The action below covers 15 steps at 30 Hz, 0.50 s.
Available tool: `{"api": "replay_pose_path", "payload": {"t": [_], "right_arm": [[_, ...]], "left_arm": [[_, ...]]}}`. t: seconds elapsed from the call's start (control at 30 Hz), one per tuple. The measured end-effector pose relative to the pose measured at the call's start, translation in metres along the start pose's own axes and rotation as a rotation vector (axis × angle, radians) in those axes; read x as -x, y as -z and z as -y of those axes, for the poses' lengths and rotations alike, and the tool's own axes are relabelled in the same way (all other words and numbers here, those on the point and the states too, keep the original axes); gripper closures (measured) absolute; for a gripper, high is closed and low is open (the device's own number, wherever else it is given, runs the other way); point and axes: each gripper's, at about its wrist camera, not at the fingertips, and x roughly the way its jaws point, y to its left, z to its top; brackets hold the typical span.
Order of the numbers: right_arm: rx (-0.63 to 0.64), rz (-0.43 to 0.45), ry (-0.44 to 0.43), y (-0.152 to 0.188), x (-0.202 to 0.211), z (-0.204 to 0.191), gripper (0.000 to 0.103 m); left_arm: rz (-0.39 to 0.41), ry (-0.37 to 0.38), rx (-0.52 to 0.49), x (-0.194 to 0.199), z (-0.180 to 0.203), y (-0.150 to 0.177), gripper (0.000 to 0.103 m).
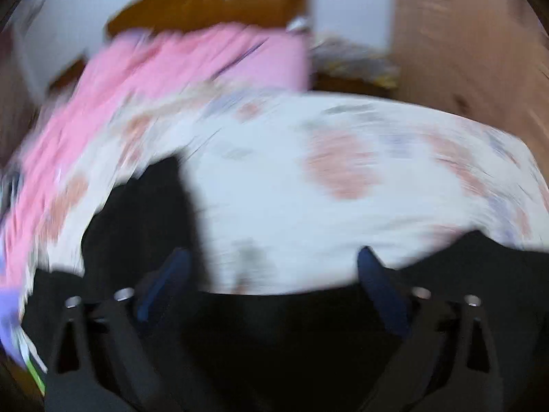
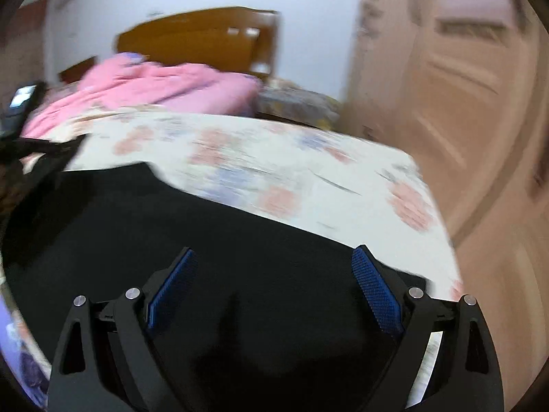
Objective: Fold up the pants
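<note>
Black pants [image 2: 212,240] are lying on the floral bed [image 2: 308,171]; both grippers, left [image 1: 274,267] and right [image 2: 274,264], are hovering, jaws wide, seemingly empty.

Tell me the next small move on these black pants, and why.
Probably lower the right gripper and close it on the black pants. Its jaws stand wide open above the cloth with nothing between them, and the pants lie spread on the flowered bedsheet. The left gripper is open too, its view blurred.

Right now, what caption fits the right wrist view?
Open tool above black pants on a floral bed sheet.
</note>
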Motion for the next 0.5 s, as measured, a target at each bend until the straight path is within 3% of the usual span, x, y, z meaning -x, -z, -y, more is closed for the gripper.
{"api": "replay_pose_path", "payload": {"t": [0.13, 0.2, 0.23, 0.27, 0.37, 0.5], "right_arm": [[0.060, -0.011, -0.098, -0.015, -0.021, -0.054, 0.014], [0.079, -0.018, -0.150, -0.018, -0.028, -0.081, 0.015], [0.094, -0.019, -0.166, -0.018, -0.030, -0.091, 0.015], [0.113, -0.019, -0.179, -0.018, -0.031, -0.104, 0.015], [0.150, -0.028, -0.196, -0.012, -0.036, -0.127, 0.015], [0.152, -0.041, -0.209, -0.004, -0.041, -0.136, 0.015]], "left_arm": [[-0.126, -0.037, 0.017, -0.039, -0.034, -0.001, 0.036], [-0.143, -0.064, -0.023, -0.048, -0.036, 0.006, 0.053], [-0.118, -0.071, -0.022, -0.044, -0.040, 0.008, 0.063], [-0.086, -0.094, 0.001, -0.036, -0.048, 0.010, 0.091], [0.070, -0.048, 0.082, 0.007, -0.072, 0.026, 0.097], [0.279, -0.007, 0.208, 0.086, -0.121, 0.086, 0.097]]}}
